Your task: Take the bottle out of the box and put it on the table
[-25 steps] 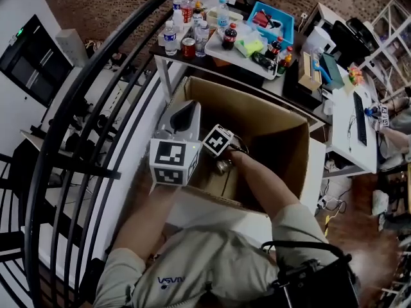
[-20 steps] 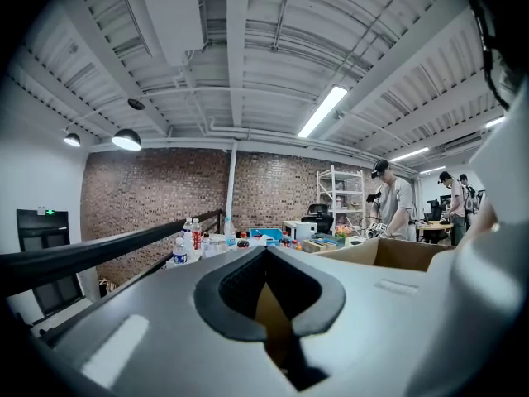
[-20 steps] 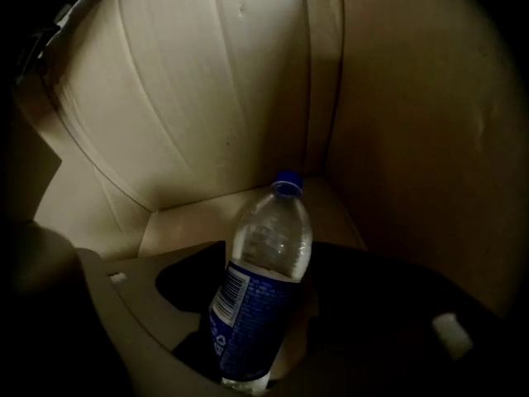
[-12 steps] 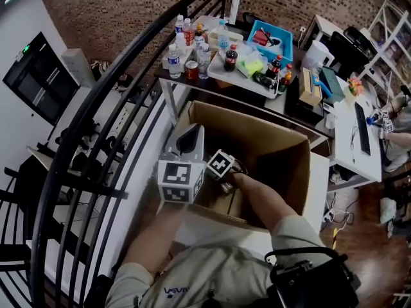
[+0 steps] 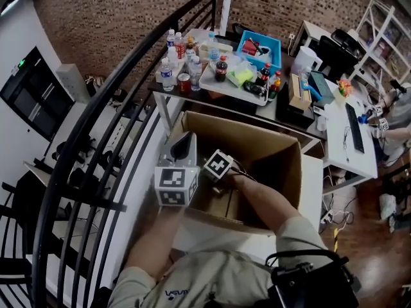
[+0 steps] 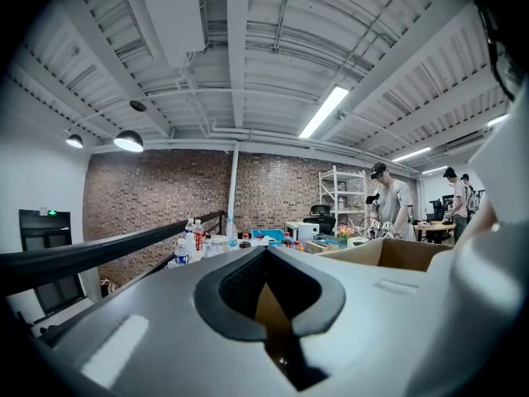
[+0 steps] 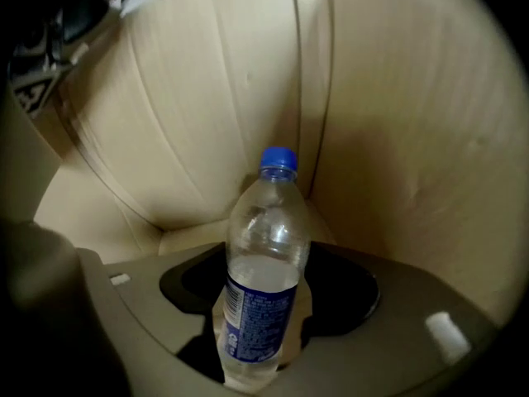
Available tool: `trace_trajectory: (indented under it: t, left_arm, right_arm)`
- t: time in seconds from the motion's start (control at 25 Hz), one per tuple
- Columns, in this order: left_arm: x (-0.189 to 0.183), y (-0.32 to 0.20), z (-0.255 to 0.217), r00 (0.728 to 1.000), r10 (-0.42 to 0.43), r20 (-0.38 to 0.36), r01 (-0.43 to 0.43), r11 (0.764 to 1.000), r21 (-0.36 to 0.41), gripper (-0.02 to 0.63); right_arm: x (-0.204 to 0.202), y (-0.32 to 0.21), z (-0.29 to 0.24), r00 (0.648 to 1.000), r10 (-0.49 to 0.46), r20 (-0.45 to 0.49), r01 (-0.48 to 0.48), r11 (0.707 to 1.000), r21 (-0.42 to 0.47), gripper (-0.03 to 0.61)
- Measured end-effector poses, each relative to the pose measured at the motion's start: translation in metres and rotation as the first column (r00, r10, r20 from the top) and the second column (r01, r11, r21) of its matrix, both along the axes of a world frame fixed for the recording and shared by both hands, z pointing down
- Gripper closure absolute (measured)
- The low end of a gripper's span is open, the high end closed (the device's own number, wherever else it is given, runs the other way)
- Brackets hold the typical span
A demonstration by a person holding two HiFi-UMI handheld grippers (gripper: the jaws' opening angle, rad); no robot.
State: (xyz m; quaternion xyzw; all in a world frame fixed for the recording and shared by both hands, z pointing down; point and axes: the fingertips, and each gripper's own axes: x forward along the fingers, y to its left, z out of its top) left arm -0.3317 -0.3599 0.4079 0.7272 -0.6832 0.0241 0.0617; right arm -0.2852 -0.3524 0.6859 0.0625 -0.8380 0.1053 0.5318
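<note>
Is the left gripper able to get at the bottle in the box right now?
Probably not: the left gripper is raised over the box rim, aimed outward, and the right gripper holds the bottle down inside.

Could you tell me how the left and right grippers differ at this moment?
The left gripper is shut and empty; the right gripper grips a clear, blue-capped bottle. The left gripper is at the box rim; the right gripper is down inside it. Both are hand-held.
</note>
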Motion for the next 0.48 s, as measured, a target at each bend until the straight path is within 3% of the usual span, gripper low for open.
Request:
trace_trajectory:
  t: [0.16, 0.48]
  left_arm:
    - [-0.002, 0.000, 0.000, 1.000, 0.000, 0.005, 0.000, 1.000, 0.003, 0.614]
    - [0.003, -0.002, -0.003, 0.999, 0.017, 0.043, -0.018, 1.000, 0.005, 0.614]
  right_arm:
    - [-0.003, -0.008, -0.039, 0.991, 0.056, 0.121, -0.061, 0.997, 0.042, 0.298]
    - [0.010, -0.030, -0.121, 0.923, 0.179, 0.340, -0.237, 0.961, 0.140, 0.311]
